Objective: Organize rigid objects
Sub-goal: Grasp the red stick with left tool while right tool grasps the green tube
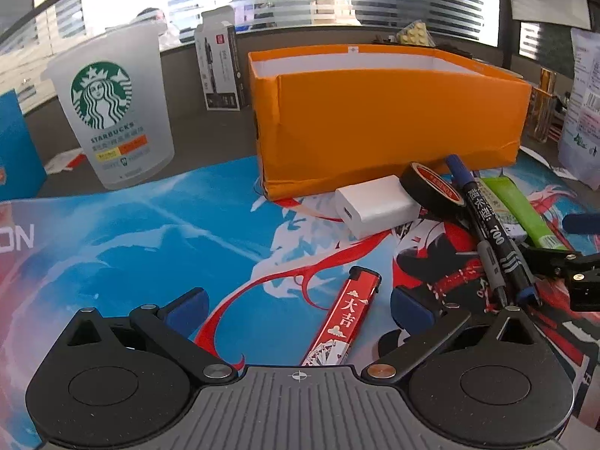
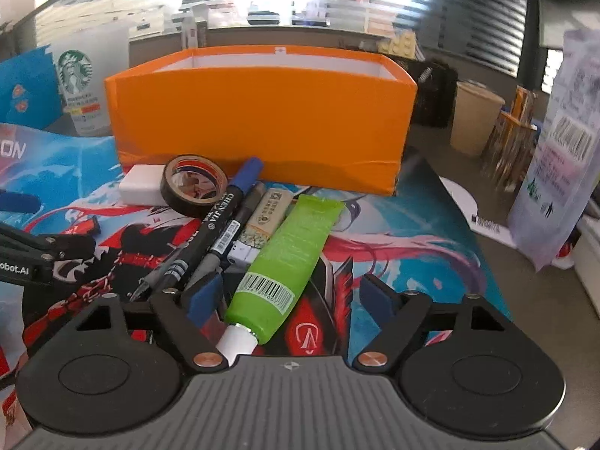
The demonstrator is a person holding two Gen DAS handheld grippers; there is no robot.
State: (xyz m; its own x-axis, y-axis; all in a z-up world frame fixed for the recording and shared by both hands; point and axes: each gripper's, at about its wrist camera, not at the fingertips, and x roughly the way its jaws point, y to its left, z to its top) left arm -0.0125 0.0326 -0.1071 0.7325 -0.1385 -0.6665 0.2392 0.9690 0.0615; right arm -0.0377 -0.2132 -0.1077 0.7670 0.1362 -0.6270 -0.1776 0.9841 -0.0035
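An open orange box (image 1: 390, 112) (image 2: 262, 120) stands at the back of the printed mat. In front of it lie a white charger (image 1: 375, 204) (image 2: 140, 187), a black tape roll (image 1: 431, 187) (image 2: 193, 183), a black marker with blue cap (image 1: 487, 225) (image 2: 221, 217), a grey pen (image 2: 228, 240), an eraser (image 2: 268, 213) and a green tube (image 1: 525, 210) (image 2: 288, 258). A red lighter (image 1: 343, 322) lies between the fingers of my open left gripper (image 1: 300, 305). My open right gripper (image 2: 290, 296) straddles the green tube's lower end without touching it.
A Starbucks cup (image 1: 112, 112) (image 2: 77, 86) and a pen carton (image 1: 219, 67) stand left of the box. A blue box (image 1: 15, 150) is at far left. A paper cup (image 2: 474, 116), a wooden rack (image 2: 513, 138) and a printed pouch (image 2: 562, 150) stand at right.
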